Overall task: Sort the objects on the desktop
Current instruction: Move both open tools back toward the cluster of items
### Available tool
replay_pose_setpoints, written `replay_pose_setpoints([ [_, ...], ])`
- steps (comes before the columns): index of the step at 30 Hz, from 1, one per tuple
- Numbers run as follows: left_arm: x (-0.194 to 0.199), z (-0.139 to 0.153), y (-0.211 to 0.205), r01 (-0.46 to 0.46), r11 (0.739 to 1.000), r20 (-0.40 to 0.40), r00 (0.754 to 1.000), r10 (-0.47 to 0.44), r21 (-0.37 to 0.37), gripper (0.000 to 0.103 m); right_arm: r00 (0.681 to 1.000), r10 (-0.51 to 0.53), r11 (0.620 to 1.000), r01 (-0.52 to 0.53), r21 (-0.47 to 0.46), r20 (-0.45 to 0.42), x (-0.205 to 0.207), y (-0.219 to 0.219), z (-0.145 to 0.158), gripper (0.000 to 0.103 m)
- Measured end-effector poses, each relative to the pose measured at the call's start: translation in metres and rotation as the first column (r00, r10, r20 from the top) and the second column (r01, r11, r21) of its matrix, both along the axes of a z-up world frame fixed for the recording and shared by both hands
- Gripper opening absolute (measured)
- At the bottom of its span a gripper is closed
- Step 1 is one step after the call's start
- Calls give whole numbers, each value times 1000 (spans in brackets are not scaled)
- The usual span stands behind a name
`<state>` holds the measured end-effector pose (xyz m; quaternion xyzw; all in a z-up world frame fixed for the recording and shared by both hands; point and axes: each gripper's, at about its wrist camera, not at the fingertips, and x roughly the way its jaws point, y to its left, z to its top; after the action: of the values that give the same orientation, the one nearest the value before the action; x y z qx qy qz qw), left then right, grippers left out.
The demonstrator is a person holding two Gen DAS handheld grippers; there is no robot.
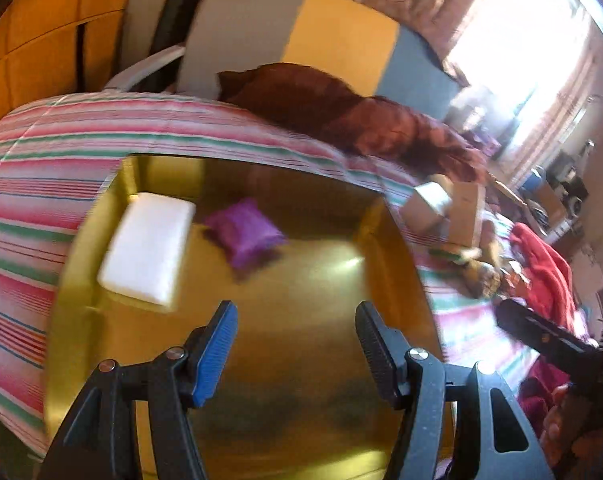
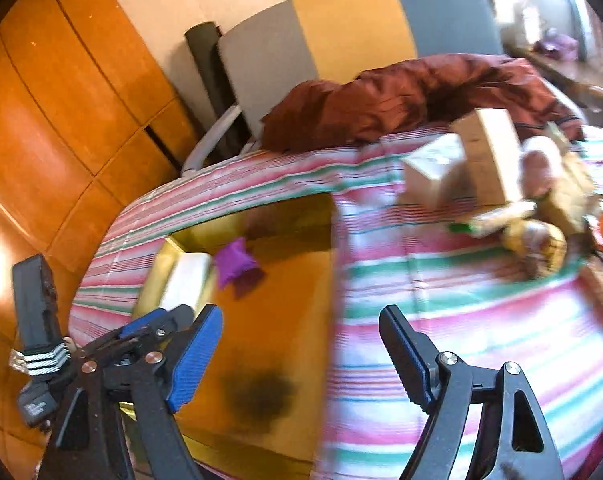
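Mostly blurred: clutter (image 2: 513, 200) beyond tray (image 2: 301, 320).

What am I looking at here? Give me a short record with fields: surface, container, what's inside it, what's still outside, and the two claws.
surface: striped cloth
container: gold tray
inside: white block, purple pouch
outside: cardboard boxes and blurred small items, to the tray's right
left claw: open, empty, above the tray
right claw: open, empty, over the tray's edge
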<state>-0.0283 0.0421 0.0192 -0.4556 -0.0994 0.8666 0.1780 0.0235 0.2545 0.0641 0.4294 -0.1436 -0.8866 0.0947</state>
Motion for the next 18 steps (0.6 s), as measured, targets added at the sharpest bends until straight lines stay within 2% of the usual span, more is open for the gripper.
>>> replay_pose_setpoints([
  [6, 22, 8, 49, 114, 993, -59, 992, -115, -17, 62, 995, -97, 995, 97, 28, 4, 25, 55, -13, 81],
  [11, 35, 12, 86, 214, 977, -60, 975, -215, -19, 62, 991, -130, 990, 128, 62, 28, 37, 90, -30, 81],
  [18, 47, 9, 131, 303, 953, -26, 952, -304, -28, 64, 981, -180, 962, 162, 218, 69, 36, 159, -50, 81],
])
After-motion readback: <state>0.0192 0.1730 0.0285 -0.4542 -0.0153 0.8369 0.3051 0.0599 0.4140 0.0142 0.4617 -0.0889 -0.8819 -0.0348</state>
